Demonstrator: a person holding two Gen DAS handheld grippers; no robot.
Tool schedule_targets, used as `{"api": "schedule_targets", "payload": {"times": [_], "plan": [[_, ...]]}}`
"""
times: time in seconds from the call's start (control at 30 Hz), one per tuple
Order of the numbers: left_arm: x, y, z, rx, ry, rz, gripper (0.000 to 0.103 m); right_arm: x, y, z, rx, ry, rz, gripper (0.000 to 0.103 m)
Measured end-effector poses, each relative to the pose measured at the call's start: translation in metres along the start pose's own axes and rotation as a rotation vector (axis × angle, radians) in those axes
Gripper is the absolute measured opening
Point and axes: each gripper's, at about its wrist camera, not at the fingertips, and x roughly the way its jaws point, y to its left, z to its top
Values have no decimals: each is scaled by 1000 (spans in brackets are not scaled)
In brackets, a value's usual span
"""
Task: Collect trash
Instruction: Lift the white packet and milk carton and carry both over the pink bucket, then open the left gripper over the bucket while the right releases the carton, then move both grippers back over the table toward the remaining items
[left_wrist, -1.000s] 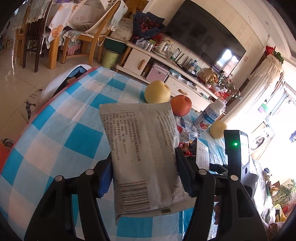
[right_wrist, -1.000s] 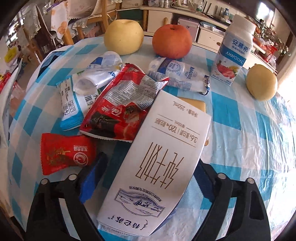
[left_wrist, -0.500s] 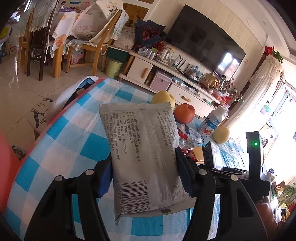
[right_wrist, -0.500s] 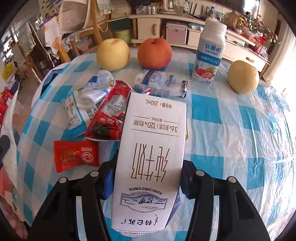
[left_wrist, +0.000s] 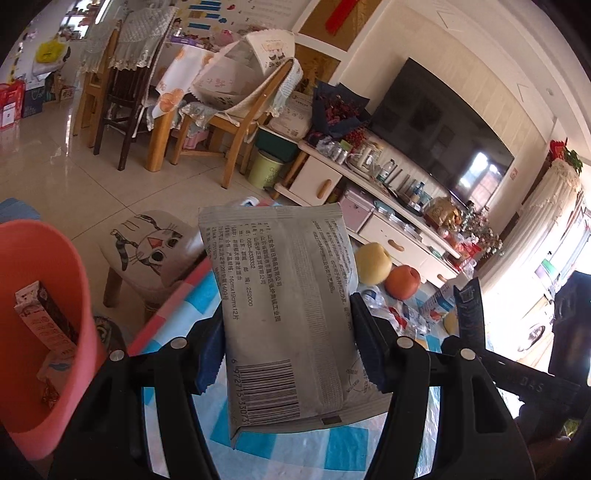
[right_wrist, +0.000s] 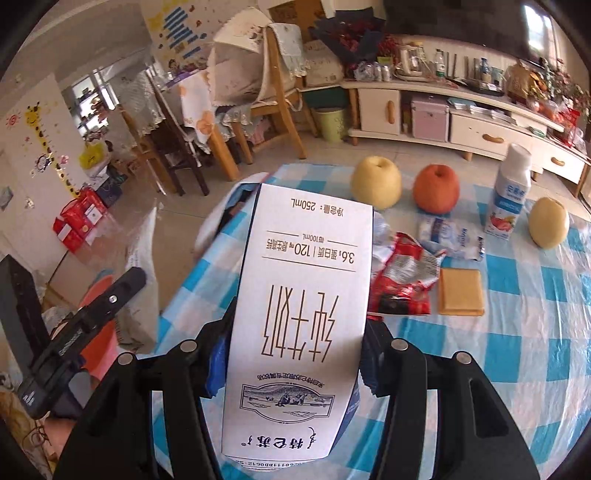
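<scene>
I counted three fruits beyond the milk carton (right_wrist: 299, 314) on the bench (right_wrist: 517, 350): two pears, one apple (right_wrist: 436, 188). Pink bin (left_wrist: 40, 332) left of the bench held one small carton (left_wrist: 44, 317). Left claw (left_wrist: 286, 354) pinched the grey pouch (left_wrist: 288, 306); right claw (right_wrist: 291, 354) clamped the milk carton, above the bench.

A second ago my right gripper (right_wrist: 295, 365) stood wide around the carton (right_wrist: 299, 317) as it lay on the table (right_wrist: 517, 350); now my jaws are clamped on it and I've lifted it clear of the wrappers (right_wrist: 402, 280). My left gripper (left_wrist: 286, 350) has carried its packet (left_wrist: 284, 302) off toward the table's edge, so the pink bin (left_wrist: 40, 332) and the cat stool (left_wrist: 147, 254) have come into view on that side.
</scene>
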Motion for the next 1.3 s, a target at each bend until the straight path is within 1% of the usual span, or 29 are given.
{"api": "schedule_targets", "payload": {"times": [0.13,0.23,0.3,0.37,0.5,0.57,0.63,0.8,0.87,0.9,0.93,0.97,1.03,1.13,1.2,1.3], "plan": [[-17,36,14,-66,-66,92,63,2,55,2,-56,5,90,56],[-30,70,24,-152,-102,144,63,8,94,2,-76,24,157,56],[-37,90,29,-198,-108,190,63,15,120,0,-95,43,193,56],[-42,110,32,-234,-108,261,63,23,148,-1,-115,57,219,56],[-55,152,34,-334,-113,333,63,40,195,1,-113,56,293,56],[-60,169,35,-374,-114,362,63,50,219,3,-110,55,329,56],[-64,185,34,-422,-110,370,63,62,242,3,-115,64,354,56],[-70,219,32,-515,-101,391,64,92,283,2,-142,90,388,57],[-72,230,31,-544,-98,406,64,105,289,-3,-135,110,390,59],[-73,232,31,-550,-96,413,66,111,289,-5,-132,123,392,63],[-73,235,31,-552,-93,417,66,116,292,-8,-126,134,393,72],[-71,233,31,-550,-90,417,67,120,292,-9,-119,140,395,78],[-71,236,32,-546,-90,419,69,125,289,-12,-109,145,383,81],[-70,232,35,-540,-103,413,76,124,279,-14,-101,131,340,90],[-71,228,34,-524,-117,412,81,122,269,-15,-105,124,311,90],[-70,217,38,-480,-151,409,84,117,253,-20,-121,125,252,90]]}}
